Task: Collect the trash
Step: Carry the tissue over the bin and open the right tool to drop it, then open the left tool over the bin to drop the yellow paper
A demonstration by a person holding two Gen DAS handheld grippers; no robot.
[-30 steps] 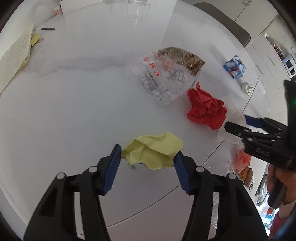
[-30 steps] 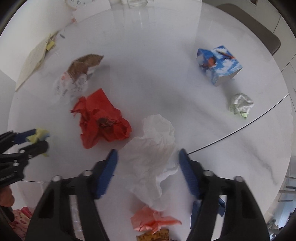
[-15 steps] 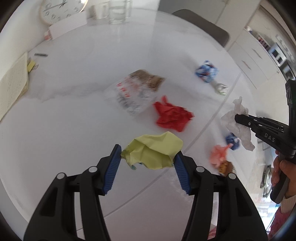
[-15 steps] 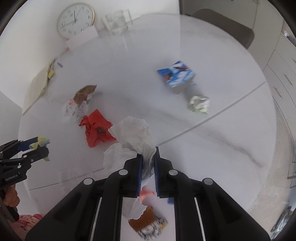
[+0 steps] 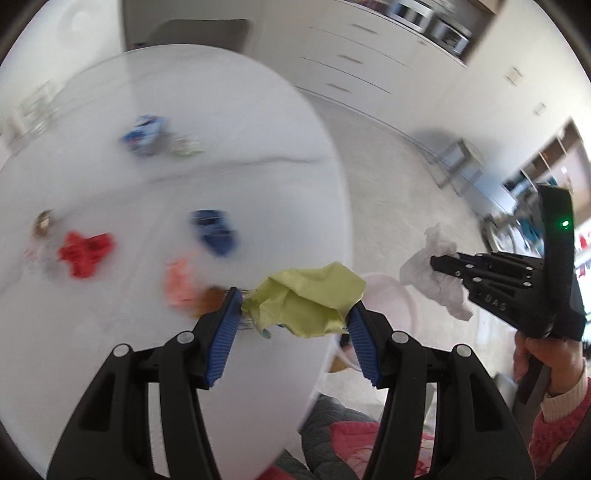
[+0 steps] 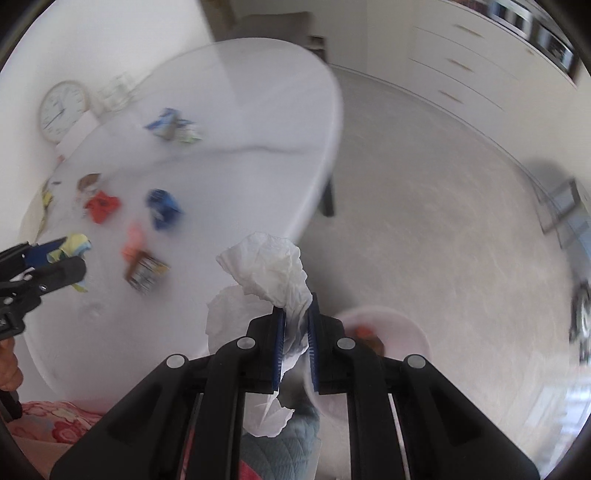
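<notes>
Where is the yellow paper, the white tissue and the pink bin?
yellow paper [image 5: 306,295], left wrist view, middle of the crumpled wad between the left gripper's pads.
white tissue [image 6: 273,266], right wrist view, puffy top above the shut right gripper.
pink bin [image 6: 413,328], right wrist view, far rim on the floor.

Round white table [image 6: 258,110], glossy, thin grey veining across top; dark leg [image 6: 328,199] visible under far edge. Grey chair [image 5: 199,31] pushed in at far side. Floor [image 6: 443,229] pale beige carpet, evenly lit. White drawer units [image 5: 354,70] with slim handles along far wall; dark appliances on shelf above, blurred. Round wall clock [image 6: 62,110] leaning at table's back edge against white wall. Small metal-framed stool [image 5: 458,162] on carpet near wall. Daylight bright, diffuse; both views motion-blurred.
</notes>
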